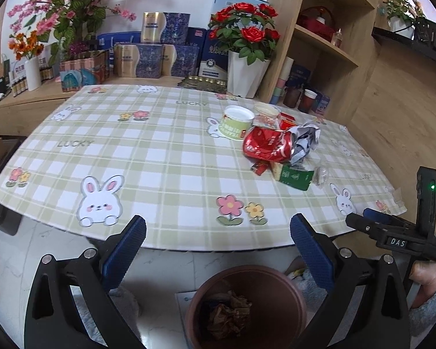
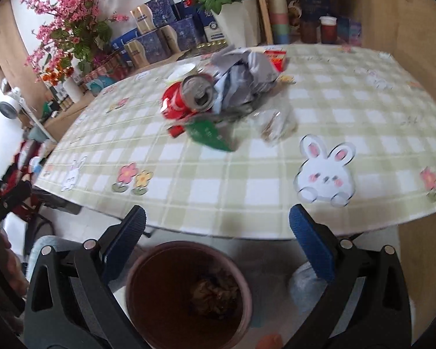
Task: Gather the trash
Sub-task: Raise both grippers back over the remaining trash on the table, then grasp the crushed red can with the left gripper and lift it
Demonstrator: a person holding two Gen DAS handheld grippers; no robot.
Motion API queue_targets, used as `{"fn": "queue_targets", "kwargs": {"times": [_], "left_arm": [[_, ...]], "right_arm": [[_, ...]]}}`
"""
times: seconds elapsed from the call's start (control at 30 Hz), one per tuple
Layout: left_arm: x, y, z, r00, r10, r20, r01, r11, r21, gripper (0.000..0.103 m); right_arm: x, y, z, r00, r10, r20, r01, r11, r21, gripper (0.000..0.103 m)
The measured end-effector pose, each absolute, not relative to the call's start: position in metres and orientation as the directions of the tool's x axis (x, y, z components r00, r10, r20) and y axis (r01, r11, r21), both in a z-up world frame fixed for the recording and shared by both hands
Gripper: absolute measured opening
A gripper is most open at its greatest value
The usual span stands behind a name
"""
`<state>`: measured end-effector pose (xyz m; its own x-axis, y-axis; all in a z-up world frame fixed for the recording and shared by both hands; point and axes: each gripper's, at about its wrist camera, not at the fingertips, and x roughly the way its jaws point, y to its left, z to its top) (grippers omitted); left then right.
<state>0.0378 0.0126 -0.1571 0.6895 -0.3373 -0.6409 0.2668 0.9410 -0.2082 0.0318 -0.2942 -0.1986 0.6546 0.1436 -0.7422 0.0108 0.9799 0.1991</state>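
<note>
Both grippers, left gripper (image 1: 218, 234) and right gripper (image 2: 217, 226), hang with fingers apart over a brown bin (image 1: 287, 290); trash pile (image 1: 279, 148) sits right of centre on the checked surface (image 1: 160, 160).

left view: sits behind the left tongs (image 1: 218, 237), off the near edge of the worktop (image 1: 171, 157), facing across it to the back wall; the trash pile (image 1: 279, 148) lies right of centre, mid-distance.
right view: sits behind the right tongs (image 2: 218, 226), off the same edge, tilted, facing across the worktop (image 2: 247, 174); the pile (image 2: 218, 99) is centred and nearer; picture blurred.
both: look partly down onto the bin (image 1: 247, 305) (image 2: 189, 293) on the floor below the fingers.
shared: worktop, pile, bin, flowers and boxes at the back.
cross-sight: right tongs (image 1: 392, 229) show at the left view's right edge.
</note>
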Motion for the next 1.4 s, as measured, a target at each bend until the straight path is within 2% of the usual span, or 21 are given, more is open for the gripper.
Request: {"fn": "queue_targets", "kwargs": {"times": [0.2, 0.37, 0.47, 0.53, 0.6, 0.63, 1.07, 1.23, 1.27, 1.4], "left_arm": [[0.075, -0.030, -0.154, 0.640, -0.393, -0.660, 0.349, 0.914, -0.206, 0.097], [0.113, -0.080, -0.148, 0.595, -0.440, -0.673, 0.475, 0.868, -0.147, 0.096], [0.139, -0.117, -0.147, 0.577, -0.433, -0.692, 0.546, 0.835, -0.066, 0.081], [0.156, -0.133, -0.150, 0.549, -0.442, -0.709, 0.574, 0.816, -0.065, 0.072], [0.171, -0.145, -0.155, 0.522, -0.449, -0.725, 0.590, 0.804, -0.074, 0.058], [0.179, -0.151, -0.157, 0.508, -0.449, -0.735, 0.596, 0.799, -0.076, 0.055], [0.234, -0.188, -0.189, 0.465, -0.372, -0.803, 0.585, 0.810, -0.037, 0.054], [0.244, -0.185, -0.195, 0.425, -0.382, -0.820, 0.574, 0.815, -0.082, 0.041], [0.245, -0.184, -0.196, 0.419, -0.394, -0.818, 0.578, 0.811, -0.095, 0.034], [0.239, -0.177, -0.188, 0.433, -0.420, -0.797, 0.582, 0.806, -0.108, 0.032]], "right_arm": [[0.044, -0.313, -0.195, 0.674, 0.084, -0.734, 0.039, 0.988, 0.149, 0.097], [0.058, -0.337, -0.195, 0.687, 0.103, -0.719, 0.045, 0.982, 0.183, 0.097], [0.067, -0.350, -0.198, 0.682, 0.118, -0.722, 0.047, 0.978, 0.204, 0.097], [0.071, -0.355, -0.199, 0.682, 0.122, -0.721, 0.046, 0.977, 0.209, 0.097], [0.075, -0.360, -0.199, 0.685, 0.122, -0.718, 0.044, 0.977, 0.208, 0.097], [0.077, -0.362, -0.199, 0.687, 0.122, -0.717, 0.044, 0.977, 0.209, 0.097], [0.102, -0.377, -0.207, 0.682, 0.128, -0.720, 0.047, 0.975, 0.218, 0.097], [0.107, -0.374, -0.211, 0.674, 0.128, -0.728, 0.048, 0.975, 0.216, 0.097], [0.107, -0.373, -0.212, 0.673, 0.129, -0.729, 0.047, 0.975, 0.217, 0.097], [0.110, -0.370, -0.213, 0.667, 0.134, -0.733, 0.040, 0.976, 0.214, 0.097]]}}
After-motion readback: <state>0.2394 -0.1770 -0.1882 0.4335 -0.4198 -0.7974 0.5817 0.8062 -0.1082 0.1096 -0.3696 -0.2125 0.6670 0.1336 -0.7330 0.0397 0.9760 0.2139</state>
